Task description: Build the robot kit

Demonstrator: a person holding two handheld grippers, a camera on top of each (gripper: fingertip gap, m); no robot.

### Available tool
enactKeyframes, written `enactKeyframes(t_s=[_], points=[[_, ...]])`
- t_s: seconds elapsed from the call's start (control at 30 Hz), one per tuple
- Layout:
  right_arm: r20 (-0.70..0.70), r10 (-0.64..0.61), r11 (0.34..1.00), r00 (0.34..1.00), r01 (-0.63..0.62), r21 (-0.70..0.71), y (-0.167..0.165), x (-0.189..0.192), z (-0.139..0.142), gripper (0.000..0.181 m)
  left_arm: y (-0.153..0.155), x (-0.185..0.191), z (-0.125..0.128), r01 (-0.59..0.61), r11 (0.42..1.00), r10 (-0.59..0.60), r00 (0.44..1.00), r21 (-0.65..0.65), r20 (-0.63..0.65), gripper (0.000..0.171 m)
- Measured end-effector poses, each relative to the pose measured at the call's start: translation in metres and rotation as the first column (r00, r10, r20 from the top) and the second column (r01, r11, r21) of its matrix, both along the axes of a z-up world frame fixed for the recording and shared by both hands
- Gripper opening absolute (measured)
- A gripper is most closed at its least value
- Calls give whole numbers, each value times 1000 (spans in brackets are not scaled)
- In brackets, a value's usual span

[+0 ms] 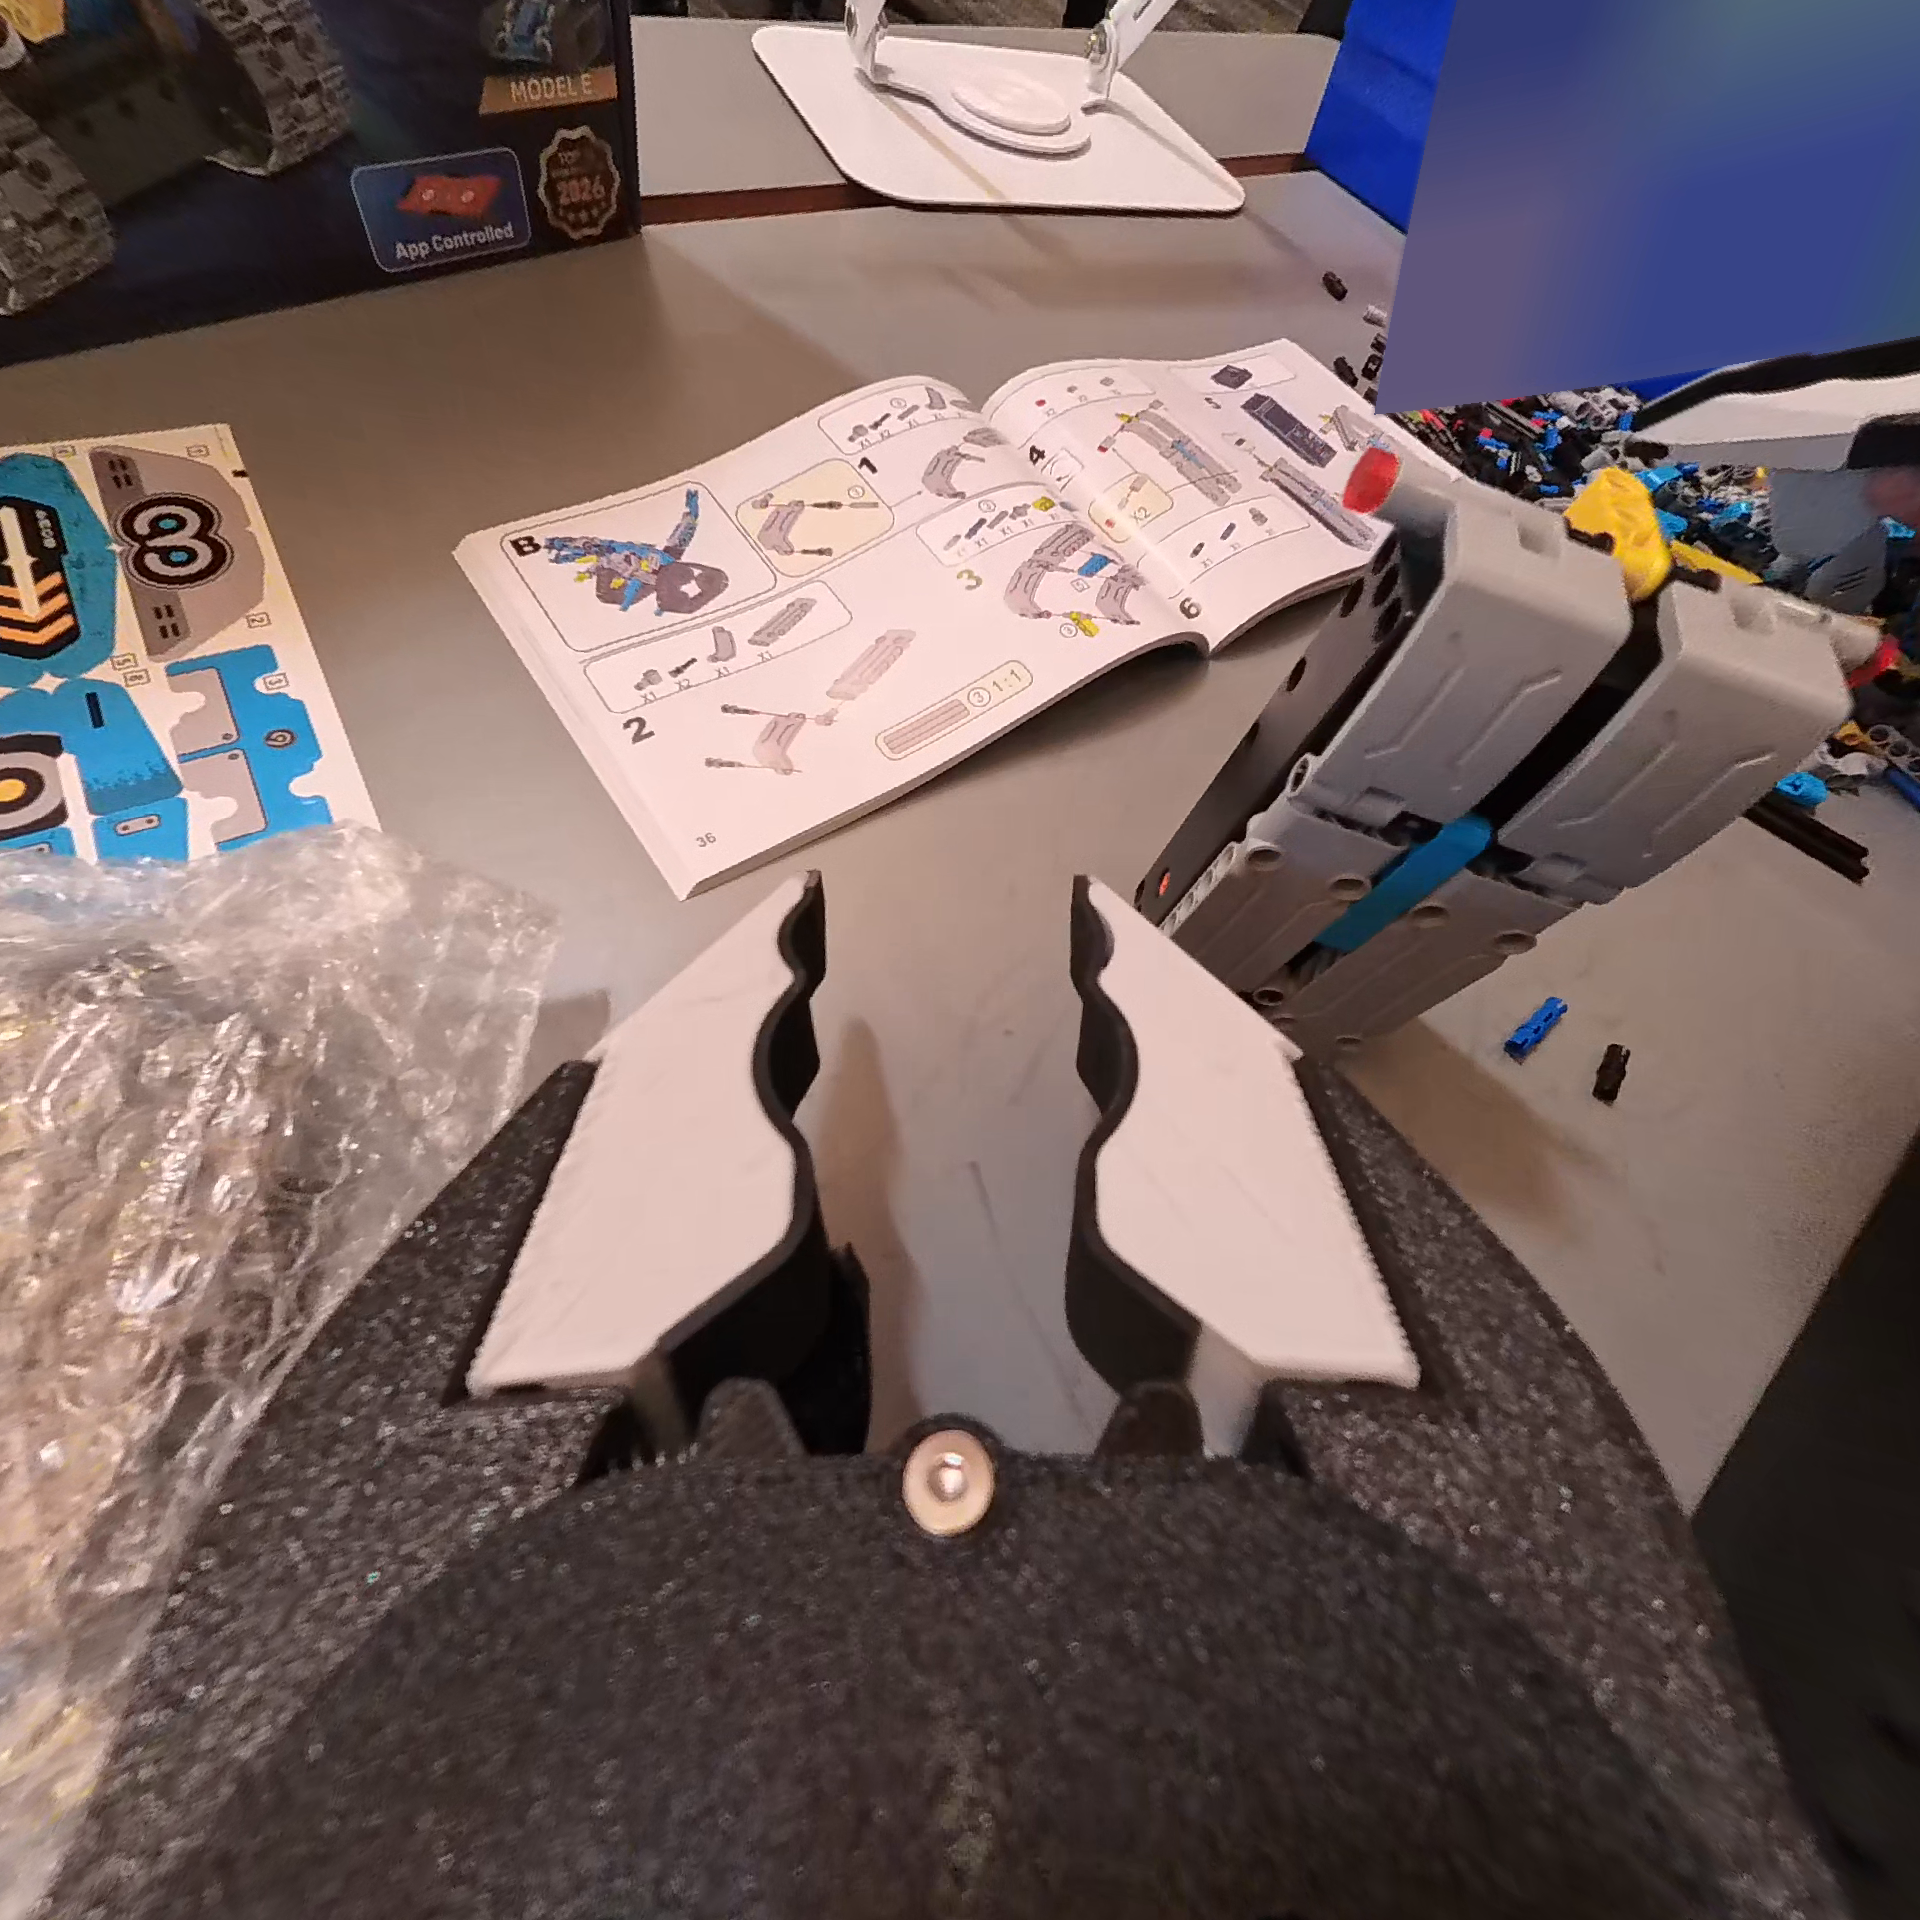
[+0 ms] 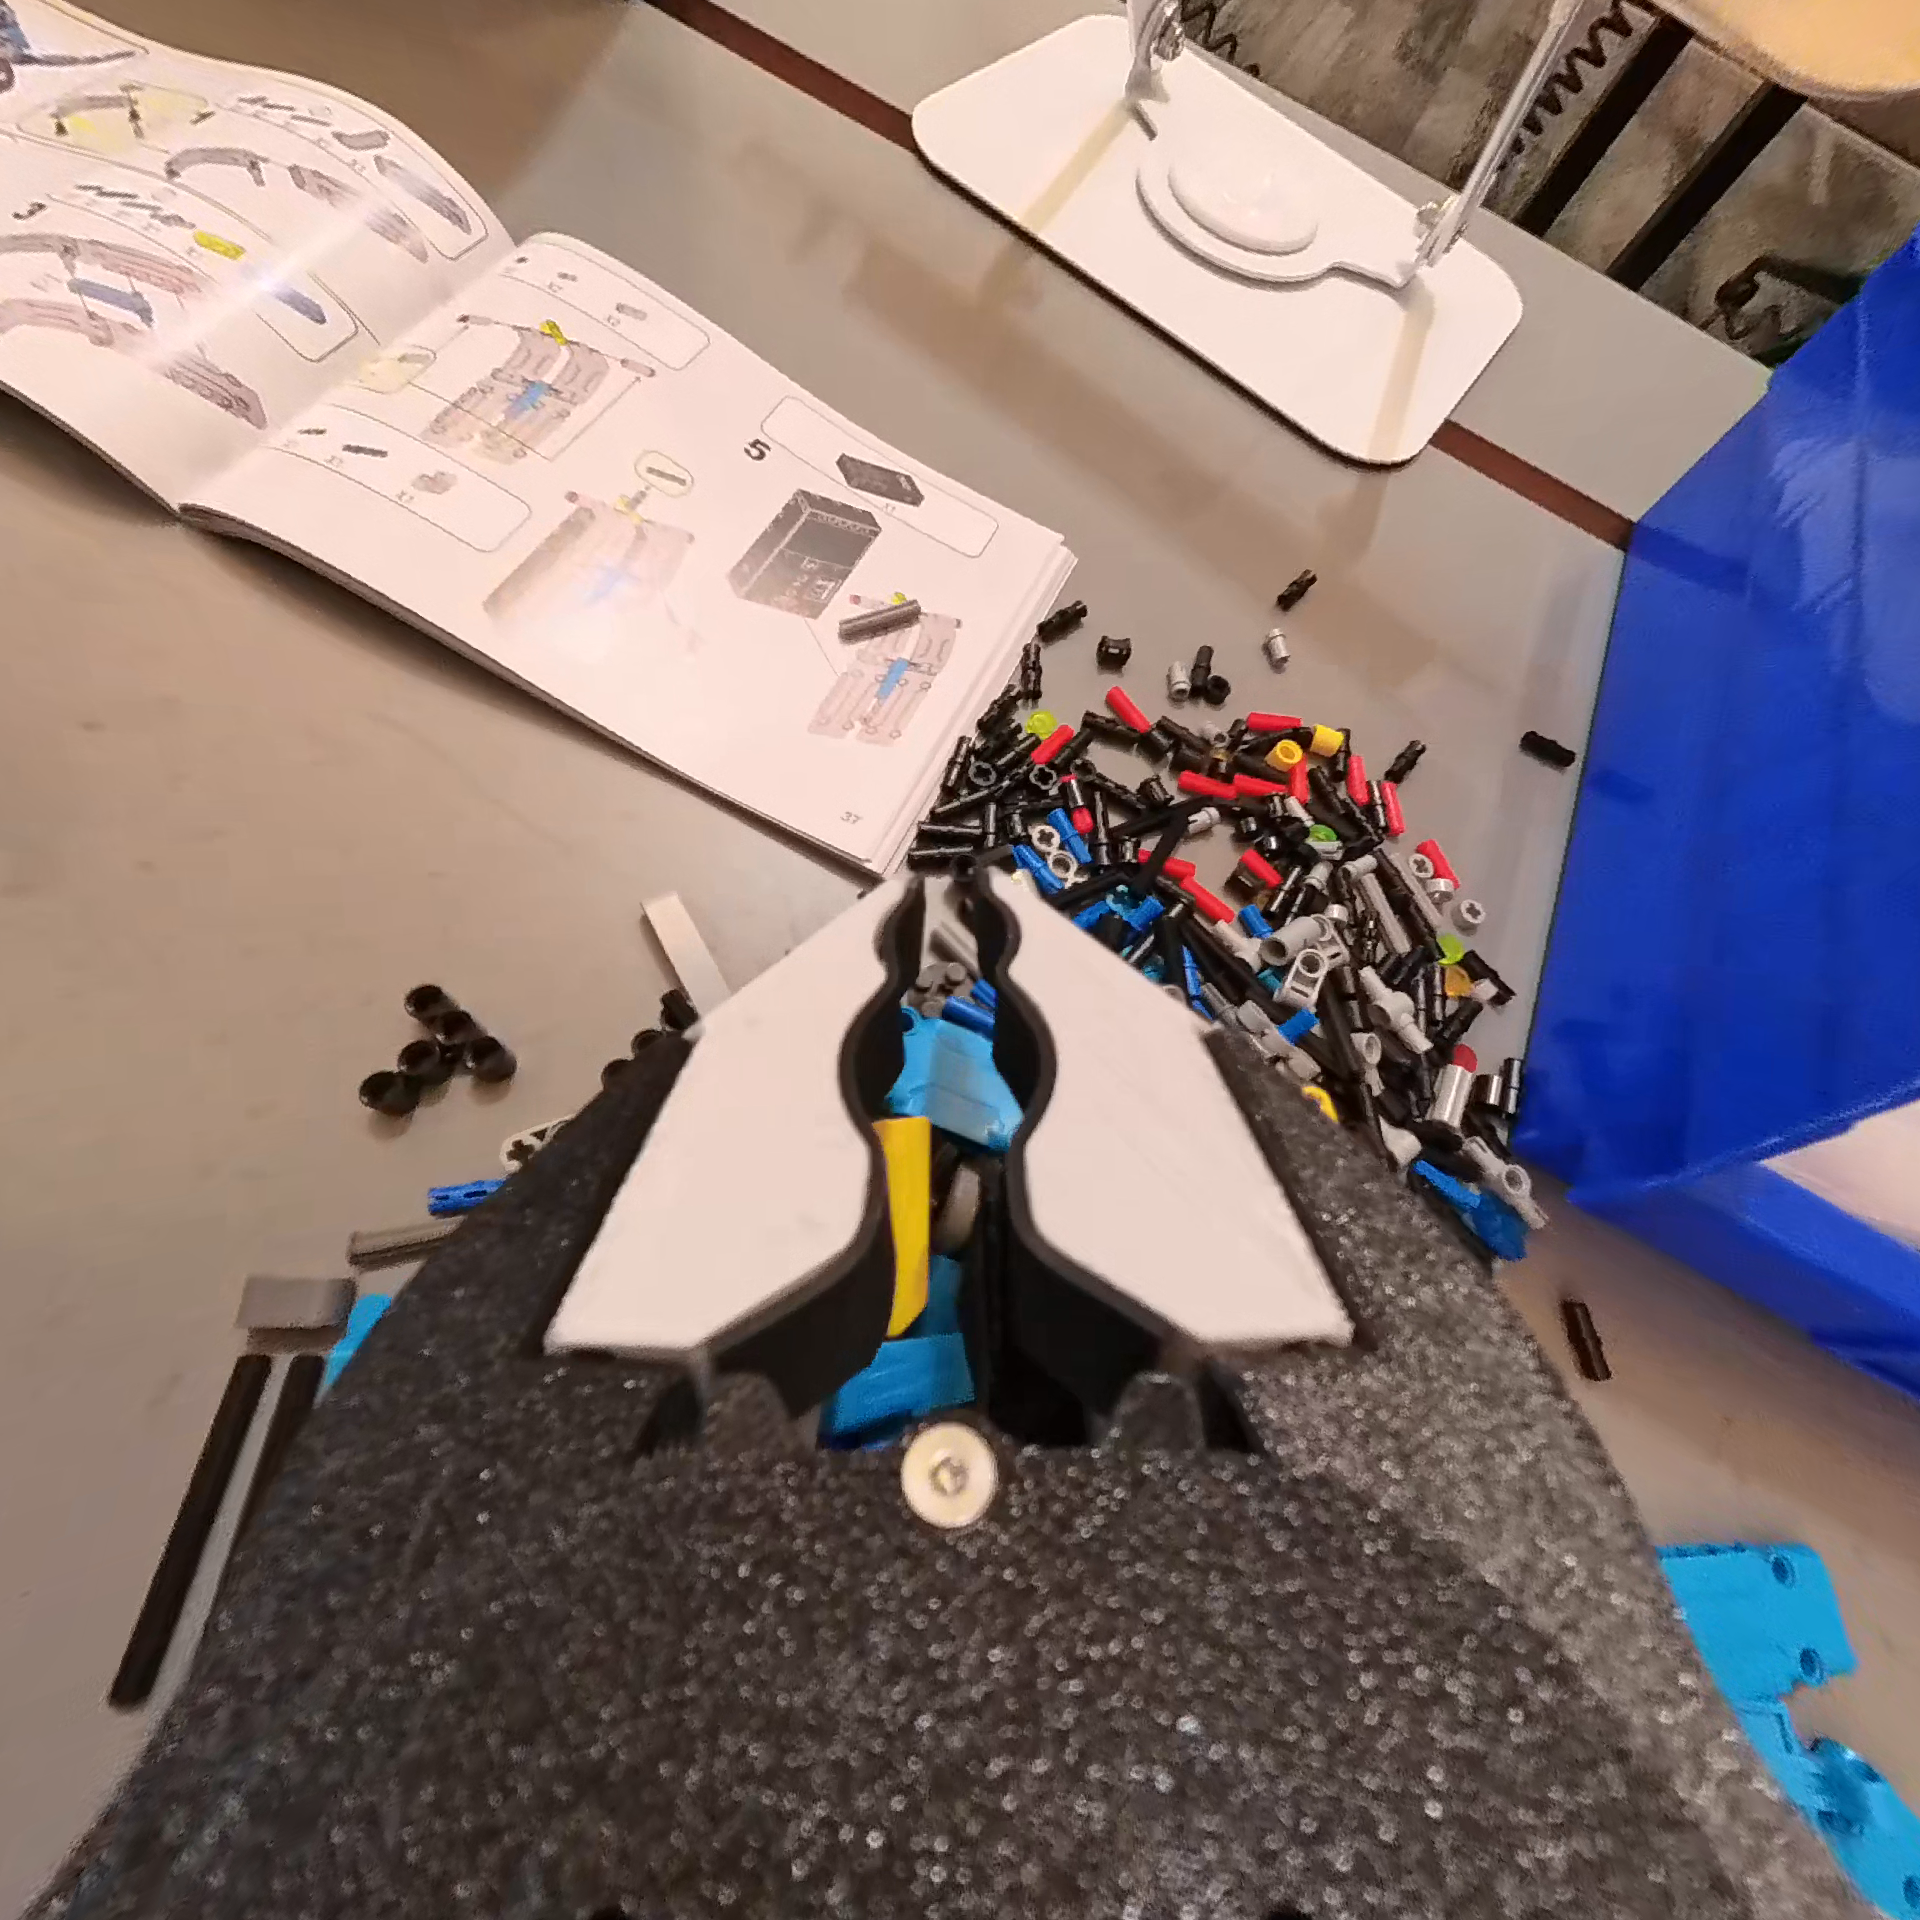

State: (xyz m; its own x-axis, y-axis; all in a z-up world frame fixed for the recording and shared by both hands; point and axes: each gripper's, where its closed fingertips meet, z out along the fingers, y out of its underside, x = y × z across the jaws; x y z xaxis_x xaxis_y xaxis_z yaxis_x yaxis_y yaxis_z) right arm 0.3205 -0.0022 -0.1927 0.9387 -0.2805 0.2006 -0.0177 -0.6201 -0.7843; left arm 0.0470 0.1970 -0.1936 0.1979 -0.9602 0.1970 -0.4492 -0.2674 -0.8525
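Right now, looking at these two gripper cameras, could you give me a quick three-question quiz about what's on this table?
1. True or false: the left gripper is open, with only bare table between its fingers.
2. What lies just beyond the right gripper? A) a pile of small building pieces B) a coil of rope C) a stack of plates
3. Fill in: the open instruction booklet lies ____ on the table.

Key: 1 true; 2 A; 3 flat.
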Motion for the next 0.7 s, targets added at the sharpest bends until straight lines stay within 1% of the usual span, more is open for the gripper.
enactKeyframes(t_s=[0.17,0.27,0.7], points=[[-8,-4,1000,1000,4,-21,-1,1,-4,8,2,0,-1,-6,1000,6,1000,-23,2,46],[5,-12,1000,1000,12,-7,-2,3,-1,8,3,-1,-1,-11,999,11,1000,-40,6,46],[-10,-3,1000,1000,3,-19,-2,0,-5,10,3,-1,-2,-12,999,12,1000,-37,-2,47]])
